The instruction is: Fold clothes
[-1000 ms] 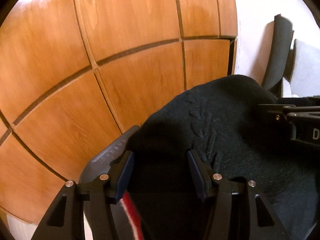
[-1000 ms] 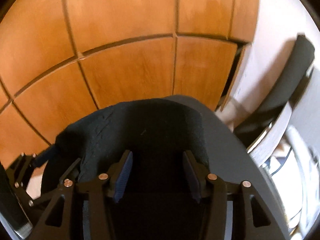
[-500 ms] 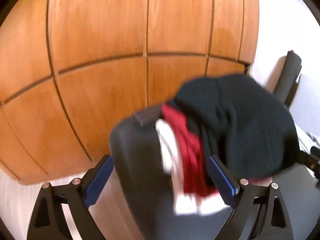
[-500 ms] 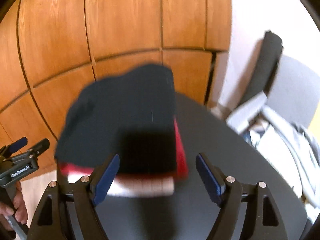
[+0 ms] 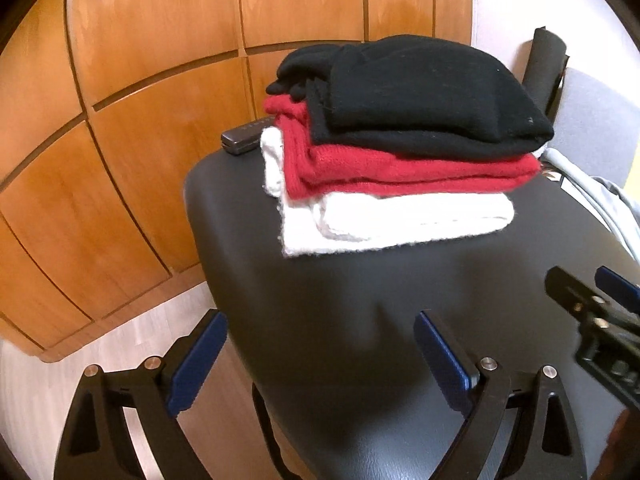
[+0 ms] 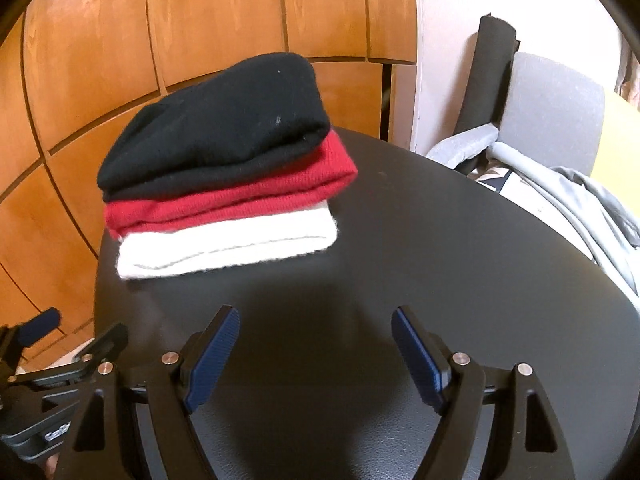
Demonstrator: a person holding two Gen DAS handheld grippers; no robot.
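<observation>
A stack of three folded knits lies on the black table (image 5: 360, 300): a black sweater (image 5: 420, 92) on top, a red one (image 5: 400, 168) under it, a white one (image 5: 400, 220) at the bottom. The same stack shows in the right wrist view, black sweater (image 6: 224, 128), red sweater (image 6: 240, 196), white sweater (image 6: 224, 248). My left gripper (image 5: 320, 356) is open and empty, pulled back from the stack. My right gripper (image 6: 316, 352) is open and empty, also short of the stack; it shows at the right edge of the left wrist view (image 5: 592, 304).
A dark flat case (image 5: 248, 138) lies behind the stack at the table's far left corner. Wooden panelling (image 5: 140, 80) stands behind. A grey chair (image 6: 552, 112) with light grey clothing (image 6: 580, 208) over it stands at the right, next to a black roll (image 6: 488, 76).
Both grippers opened, let go of the black sweater on top of the stack, and pulled back toward the near side of the table.
</observation>
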